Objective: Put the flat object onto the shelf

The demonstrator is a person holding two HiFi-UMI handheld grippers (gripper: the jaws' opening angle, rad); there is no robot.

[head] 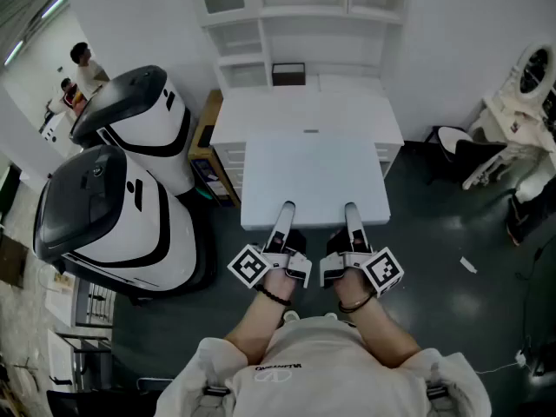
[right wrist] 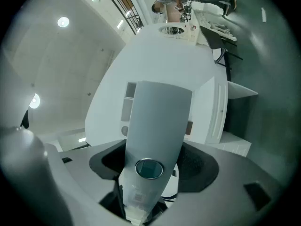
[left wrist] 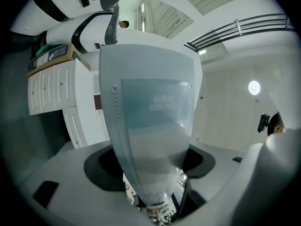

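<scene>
both the left tongs and the right tongs are clamped on the near edge of the flat object, carried in the air (nothing placed yet), the shelf well apart at 12 o'clock, so approach and set-down remain.

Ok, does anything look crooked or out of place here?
Nothing stands out. The flat panel sits level and square to the white cabinet, with the left gripper and right gripper clamped on its near edge.
</scene>
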